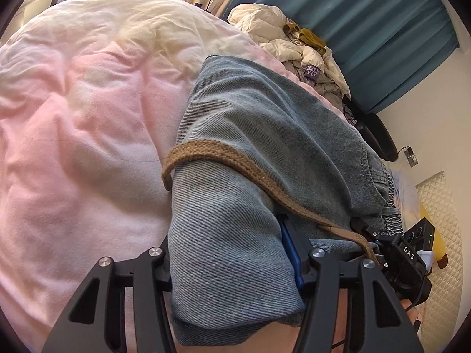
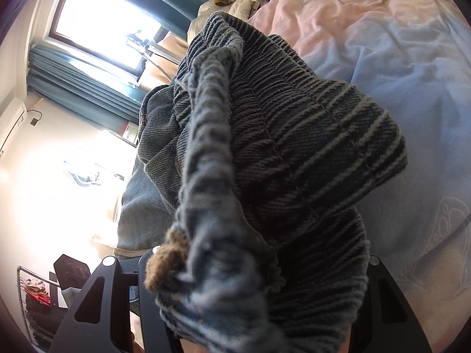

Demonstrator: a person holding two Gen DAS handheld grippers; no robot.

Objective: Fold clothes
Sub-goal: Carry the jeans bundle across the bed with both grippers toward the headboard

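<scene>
A pair of blue denim trousers (image 1: 250, 153) with a brown woven drawstring (image 1: 235, 158) hangs over a pink bed cover (image 1: 88, 117). My left gripper (image 1: 235, 264) is shut on a fold of the denim, and the cloth hides its fingertips. In the right wrist view the gathered elastic waistband (image 2: 294, 147) fills the frame, with the drawstring's frayed end (image 2: 164, 264) in front. My right gripper (image 2: 250, 279) is shut on the waistband, its fingers buried in cloth. The right gripper's body (image 1: 406, 259) shows at the left wrist view's lower right, close beside the trousers.
A heap of cream and mustard clothes (image 1: 294, 38) lies at the bed's far end by teal curtains (image 1: 382, 29). A black chair (image 1: 376, 135) stands beside the bed. A bright window (image 2: 109, 20) and a metal rack (image 2: 32, 294) show in the right wrist view.
</scene>
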